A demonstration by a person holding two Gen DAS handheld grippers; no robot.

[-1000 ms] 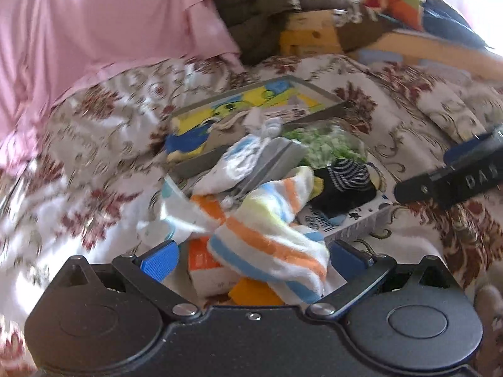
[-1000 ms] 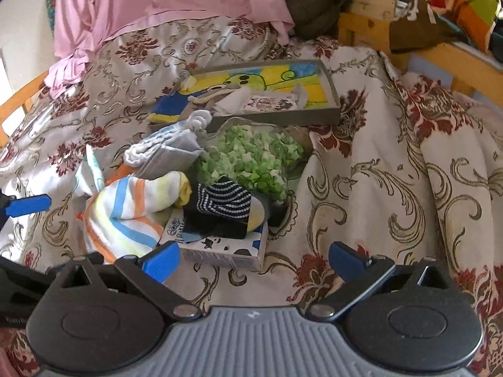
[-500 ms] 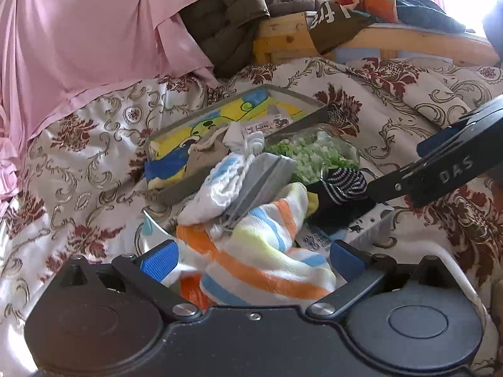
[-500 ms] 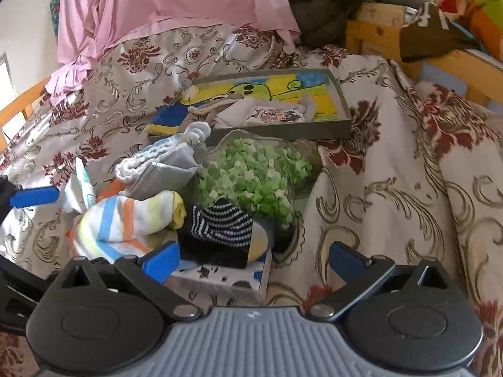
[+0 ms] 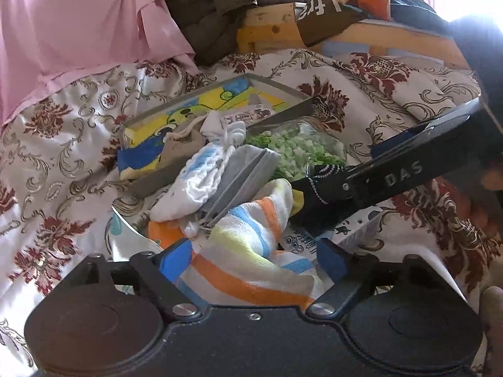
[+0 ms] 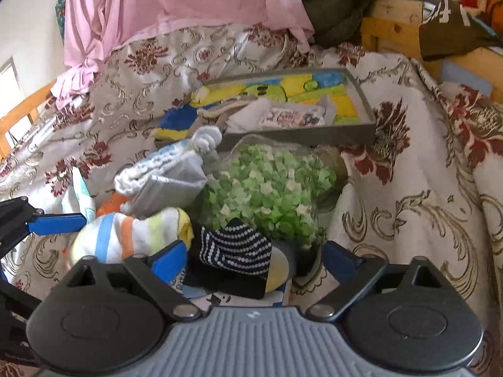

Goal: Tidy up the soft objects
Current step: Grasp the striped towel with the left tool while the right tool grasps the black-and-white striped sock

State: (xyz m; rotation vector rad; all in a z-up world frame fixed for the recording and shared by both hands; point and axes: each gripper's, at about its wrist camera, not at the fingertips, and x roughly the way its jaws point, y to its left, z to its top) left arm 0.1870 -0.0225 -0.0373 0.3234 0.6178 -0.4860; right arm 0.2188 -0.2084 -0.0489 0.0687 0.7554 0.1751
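Barely begun, we judge: nothing is lifted yet. Our left gripper has just been closing around the striped sock, pads not yet pressing; our right gripper likewise narrows around the dark striped sock, both lying on the bedspread pile.

Both grippers are closer in: left gripper narrows around the pastel-striped terry sock, right gripper around the navy-striped sock.
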